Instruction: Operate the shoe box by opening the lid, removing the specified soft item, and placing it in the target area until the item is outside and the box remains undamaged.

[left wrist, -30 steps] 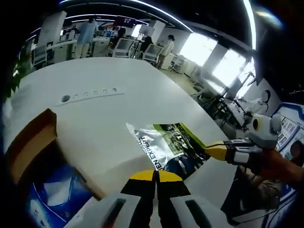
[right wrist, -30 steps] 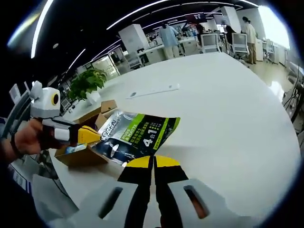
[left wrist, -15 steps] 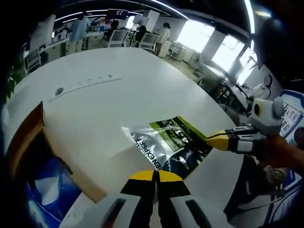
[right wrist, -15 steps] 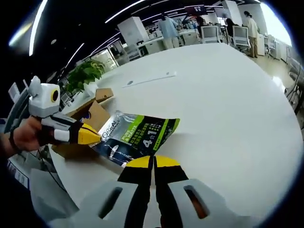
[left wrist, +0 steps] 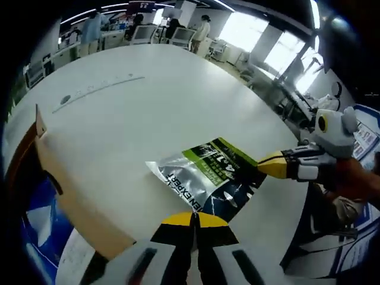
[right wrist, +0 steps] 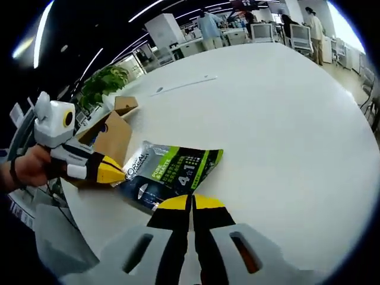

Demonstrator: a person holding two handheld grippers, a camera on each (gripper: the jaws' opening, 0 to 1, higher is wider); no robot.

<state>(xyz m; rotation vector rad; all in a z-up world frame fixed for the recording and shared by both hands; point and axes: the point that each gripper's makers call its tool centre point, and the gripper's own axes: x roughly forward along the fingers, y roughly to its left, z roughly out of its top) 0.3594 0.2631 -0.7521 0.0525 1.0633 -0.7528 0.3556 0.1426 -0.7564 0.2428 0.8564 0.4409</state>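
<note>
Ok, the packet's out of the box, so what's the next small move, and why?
Probably lower the packet onto the white table and let go. Both grippers' jaws look shut on its edges, left gripper and right gripper, and it is already outside the open box, beside it.

The packet [left wrist: 209, 179], gripped at both ends by the left gripper [left wrist: 193, 218] and right gripper [right wrist: 191, 203], has come lower over the table [right wrist: 285, 119], farther from the box [right wrist: 113, 133].
</note>
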